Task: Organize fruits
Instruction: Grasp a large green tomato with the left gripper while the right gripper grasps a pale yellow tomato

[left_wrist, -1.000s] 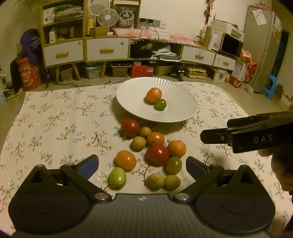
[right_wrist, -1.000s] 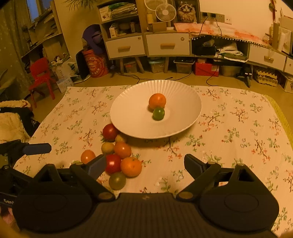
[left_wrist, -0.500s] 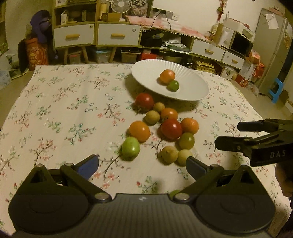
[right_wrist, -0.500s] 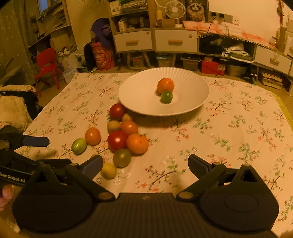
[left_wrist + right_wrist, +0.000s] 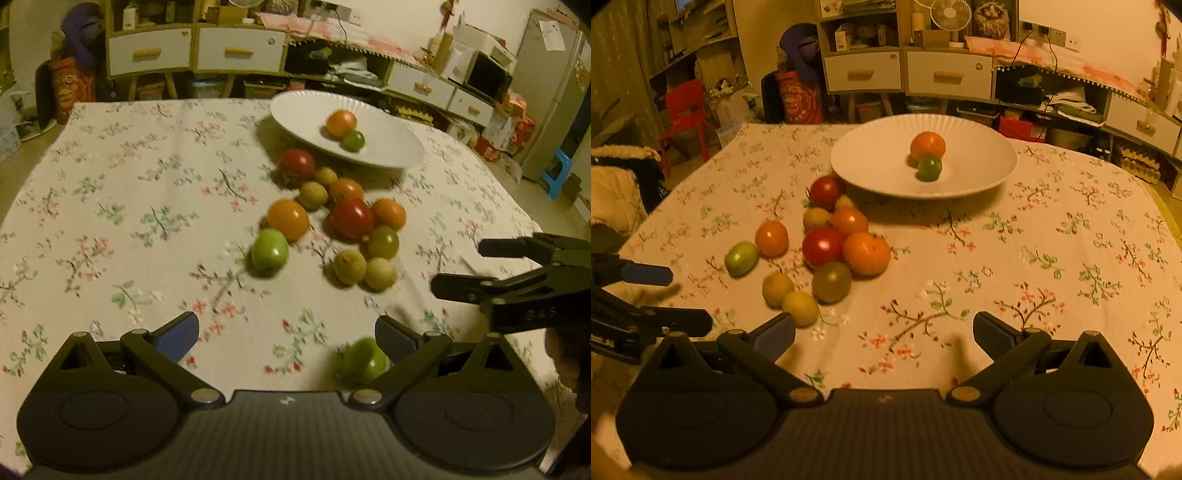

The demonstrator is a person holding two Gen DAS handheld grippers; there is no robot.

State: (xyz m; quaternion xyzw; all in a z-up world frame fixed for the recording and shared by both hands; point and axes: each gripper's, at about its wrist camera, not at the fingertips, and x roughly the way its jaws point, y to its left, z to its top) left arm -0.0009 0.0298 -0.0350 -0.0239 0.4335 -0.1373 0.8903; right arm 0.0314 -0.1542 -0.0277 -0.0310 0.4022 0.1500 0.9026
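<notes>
A white plate [image 5: 391,147] [image 5: 975,181] sits at the back of the floral tablecloth with an orange fruit [image 5: 341,123] and a small green one [image 5: 353,140] in it. In front lies a cluster of several loose fruits: red tomatoes [image 5: 351,218], orange ones [image 5: 287,219], a green one [image 5: 269,252] and yellowish ones [image 5: 350,267]. Another green fruit [image 5: 364,361] lies close by my left gripper's right finger. My left gripper [image 5: 286,338] is open and empty, near the table's front. My right gripper [image 5: 884,334] is open and empty, right of the cluster [image 5: 823,246].
The right gripper's fingers [image 5: 509,266] show at the right edge of the left wrist view; the left gripper [image 5: 635,295] shows at the left edge of the right wrist view. Drawers, shelves and clutter stand behind the table. A red chair [image 5: 685,114] stands at the left.
Both grippers have pulled back toward the table's front, so the fruits look farther off. A green fruit has come into the left wrist view near the right finger.
</notes>
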